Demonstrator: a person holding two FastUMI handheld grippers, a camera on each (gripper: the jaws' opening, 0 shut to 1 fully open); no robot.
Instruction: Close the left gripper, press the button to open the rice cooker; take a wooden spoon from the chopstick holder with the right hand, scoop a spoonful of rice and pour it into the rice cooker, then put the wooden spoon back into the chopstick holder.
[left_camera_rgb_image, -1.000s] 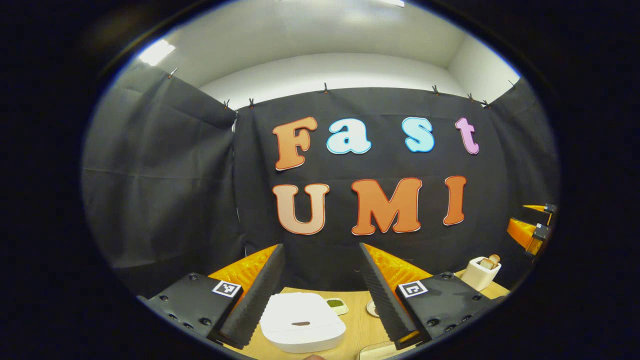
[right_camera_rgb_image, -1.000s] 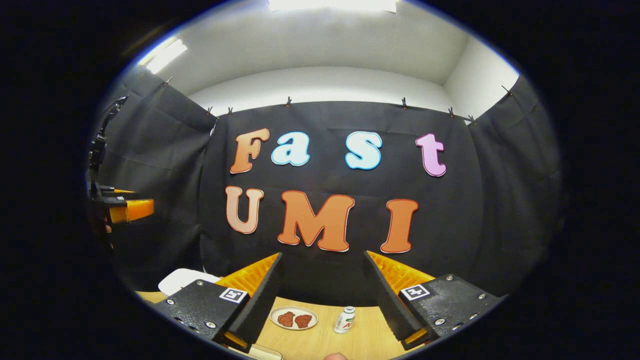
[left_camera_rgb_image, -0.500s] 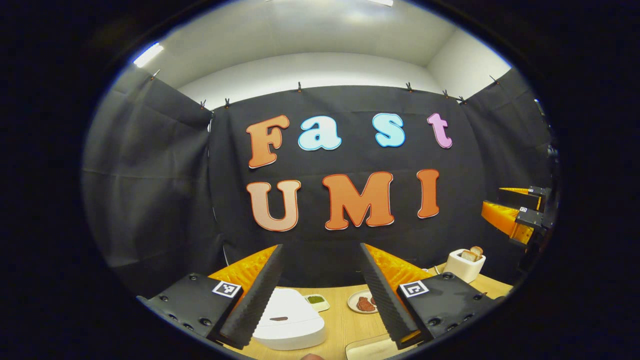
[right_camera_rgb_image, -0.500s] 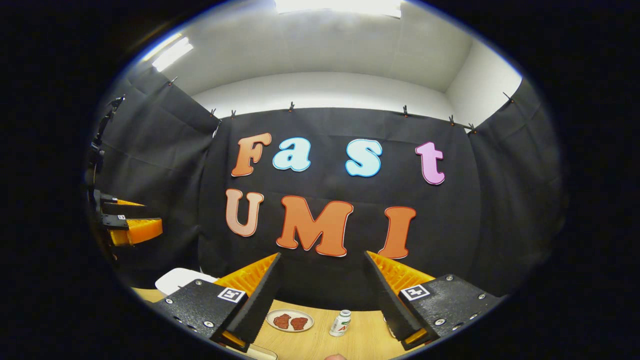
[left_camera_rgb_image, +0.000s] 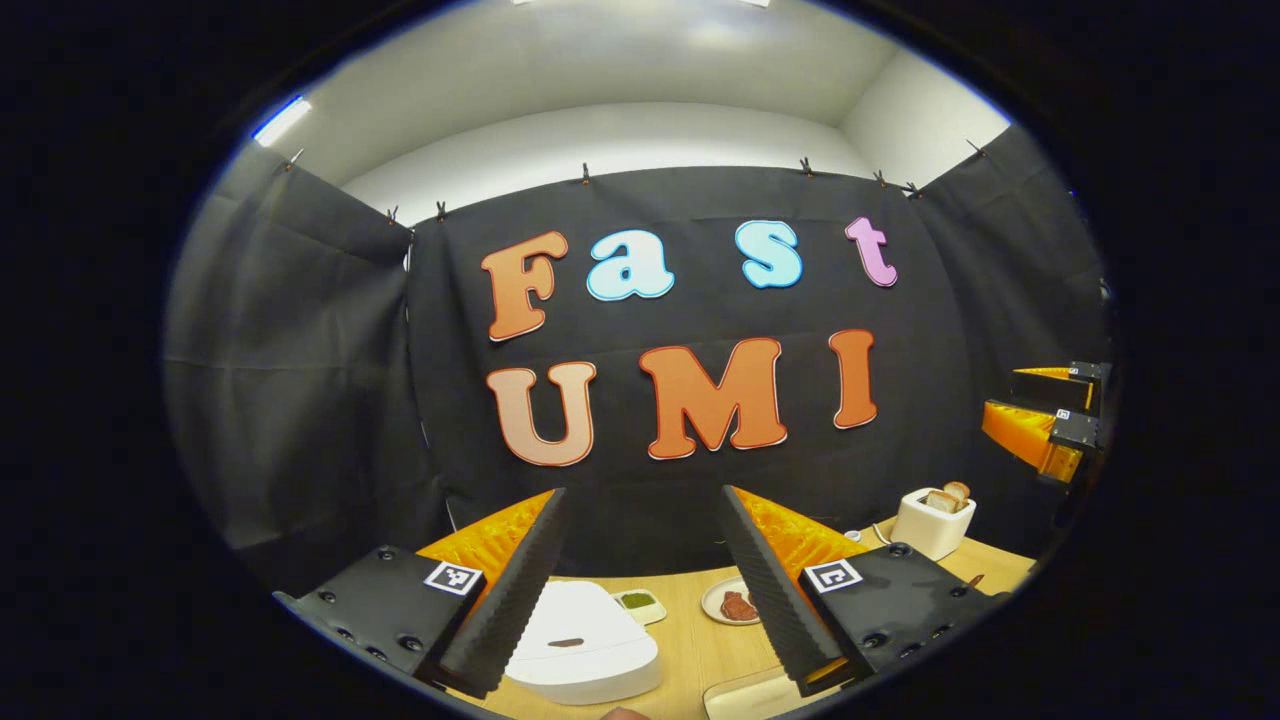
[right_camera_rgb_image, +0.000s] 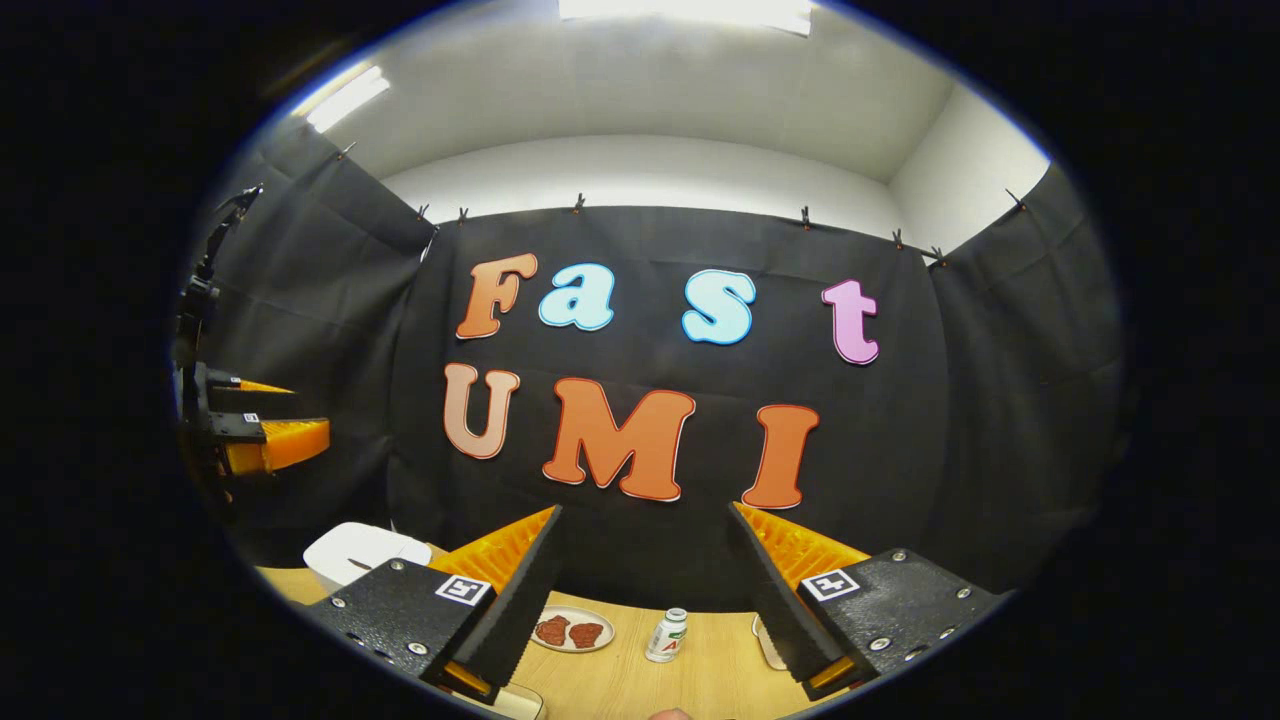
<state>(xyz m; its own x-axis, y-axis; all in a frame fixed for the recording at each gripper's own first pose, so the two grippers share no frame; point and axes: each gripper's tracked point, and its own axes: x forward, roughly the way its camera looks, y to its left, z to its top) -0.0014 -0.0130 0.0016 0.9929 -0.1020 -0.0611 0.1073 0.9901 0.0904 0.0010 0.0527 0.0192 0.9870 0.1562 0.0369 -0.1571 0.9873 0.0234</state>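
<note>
Rice cooker (left_camera_rgb_image: 580, 645), white and low, sits on the desk (left_camera_rgb_image: 690, 650) near its left end, lid down, with a small dark mark on top that may be the button. In the left gripper view it lies just below and between the fingers of the left claw (left_camera_rgb_image: 635, 590), which hangs above it with jaws spread wide and nothing between them. The right claw (right_camera_rgb_image: 645, 600) is likewise spread and empty, held high over the middle of the desk, above a plate of meat (right_camera_rgb_image: 572, 632) and a small bottle (right_camera_rgb_image: 667, 636).

A shut lid fits either a cooker waiting to be opened or one closed again; the pictures do not settle which. If the button is yet to be pressed, the left claw's jaws would need to come together and descend onto that dark mark.

The cooker's long axis seems to run from near edge toward the back wall, rounded front nearest the camera. I cannot make out a chopstick holder or wooden spoon for certain.
</note>
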